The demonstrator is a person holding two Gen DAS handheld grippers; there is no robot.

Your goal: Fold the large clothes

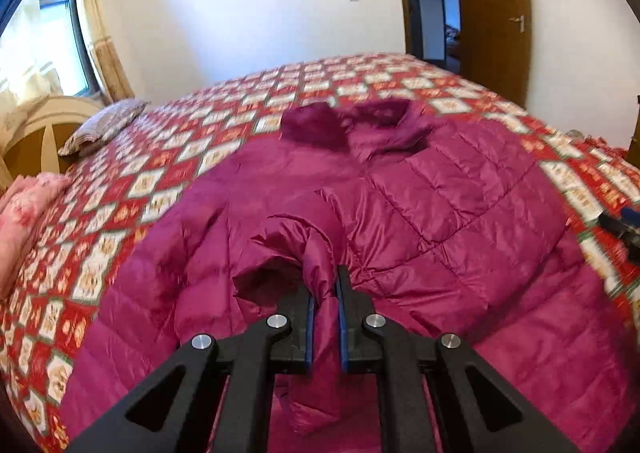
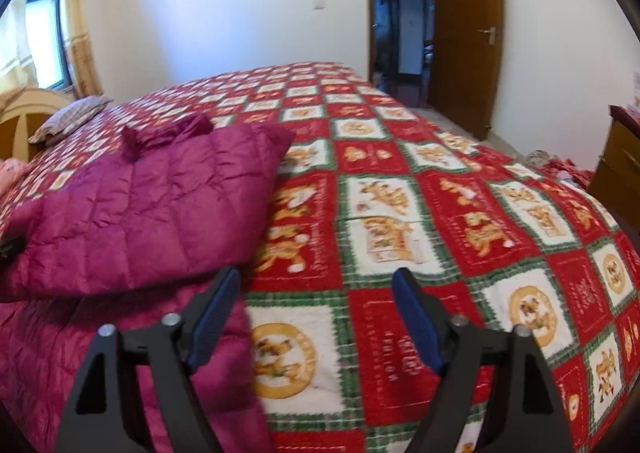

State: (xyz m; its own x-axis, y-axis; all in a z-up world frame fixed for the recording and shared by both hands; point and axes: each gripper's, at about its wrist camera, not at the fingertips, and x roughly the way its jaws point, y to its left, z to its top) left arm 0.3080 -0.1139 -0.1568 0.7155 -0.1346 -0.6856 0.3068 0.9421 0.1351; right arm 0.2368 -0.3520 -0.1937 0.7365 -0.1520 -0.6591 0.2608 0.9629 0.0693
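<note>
A large magenta quilted down jacket (image 1: 420,189) lies spread on the bed, its fur collar (image 1: 320,125) at the far end. My left gripper (image 1: 323,285) is shut on a fold of the jacket's sleeve (image 1: 316,253) and holds it above the jacket body. In the right wrist view the jacket (image 2: 152,197) lies to the left, one part folded over. My right gripper (image 2: 316,285) is open and empty above the bedspread, its left finger (image 2: 216,309) over the jacket's edge. The right gripper also shows in the left wrist view (image 1: 624,225) at the right edge.
The bed carries a red, white and green patterned bedspread (image 2: 460,213). A pillow (image 1: 104,125) and a pink folded cloth (image 1: 20,213) lie at the headboard side. A wooden door (image 2: 464,33) stands open at the back, and a wooden cabinet (image 2: 620,169) stands at the right.
</note>
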